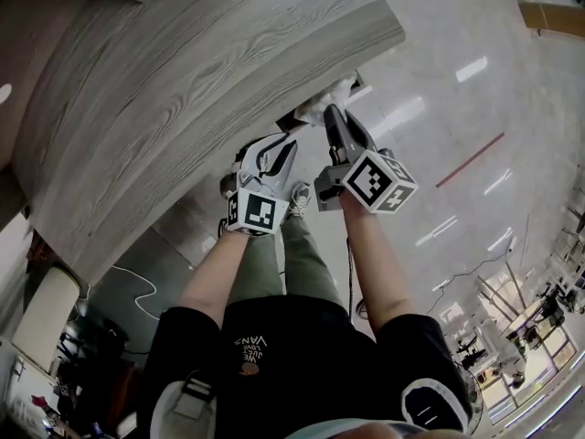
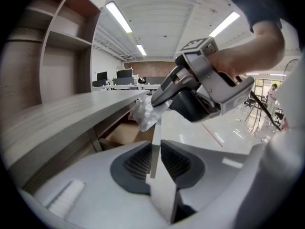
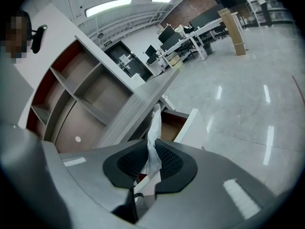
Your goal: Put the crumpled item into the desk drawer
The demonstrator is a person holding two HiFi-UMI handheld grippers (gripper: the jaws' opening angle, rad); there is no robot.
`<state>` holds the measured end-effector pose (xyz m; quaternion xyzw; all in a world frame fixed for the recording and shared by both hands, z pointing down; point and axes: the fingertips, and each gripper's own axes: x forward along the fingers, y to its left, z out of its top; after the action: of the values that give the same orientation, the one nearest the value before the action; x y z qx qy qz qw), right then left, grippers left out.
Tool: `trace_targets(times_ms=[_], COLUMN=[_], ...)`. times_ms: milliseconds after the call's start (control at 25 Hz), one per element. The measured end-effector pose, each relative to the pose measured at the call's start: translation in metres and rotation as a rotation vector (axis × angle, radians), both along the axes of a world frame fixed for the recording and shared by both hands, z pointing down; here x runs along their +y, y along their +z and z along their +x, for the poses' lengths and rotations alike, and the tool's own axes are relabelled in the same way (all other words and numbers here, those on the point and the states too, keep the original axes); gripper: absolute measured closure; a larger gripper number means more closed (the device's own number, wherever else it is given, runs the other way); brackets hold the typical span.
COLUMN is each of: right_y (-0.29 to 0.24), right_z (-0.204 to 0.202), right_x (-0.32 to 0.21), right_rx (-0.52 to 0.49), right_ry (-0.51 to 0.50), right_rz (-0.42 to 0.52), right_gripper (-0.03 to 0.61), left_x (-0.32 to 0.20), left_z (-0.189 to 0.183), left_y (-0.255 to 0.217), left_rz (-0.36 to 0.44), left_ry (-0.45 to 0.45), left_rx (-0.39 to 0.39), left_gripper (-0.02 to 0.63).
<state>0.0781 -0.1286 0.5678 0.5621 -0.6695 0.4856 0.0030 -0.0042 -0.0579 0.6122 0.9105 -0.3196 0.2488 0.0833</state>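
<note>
The crumpled white item is pinched between the pads of my right gripper, which is shut on it. In the head view the right gripper holds the crumpled item at the desk's front edge, over the open drawer. From the left gripper view the crumpled item hangs from the right gripper above the drawer's brown inside. My left gripper has its jaws closed on the drawer's white front panel. It sits just left of the right gripper in the head view.
The wood-grain desk top overhangs the drawer. Open shelves rise behind the desk. A glossy tiled floor lies to the right, with a red line on it. The person's legs stand right below the grippers.
</note>
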Motion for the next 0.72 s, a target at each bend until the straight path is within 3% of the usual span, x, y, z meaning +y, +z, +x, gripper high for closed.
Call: trace_targets(times_ms=[720], right_y=[0.006], right_z=[-0.025], right_x=[-0.005], right_rx=[-0.024], right_ry=[-0.095], right_rz=[0.006], right_gripper=[0.534], left_x=[-0.003], left_z=[0.004], left_y=[-0.007], left_rz=[-0.013], left_ry=[0.018], left_rx=[0.013], left_gripper=[0.503])
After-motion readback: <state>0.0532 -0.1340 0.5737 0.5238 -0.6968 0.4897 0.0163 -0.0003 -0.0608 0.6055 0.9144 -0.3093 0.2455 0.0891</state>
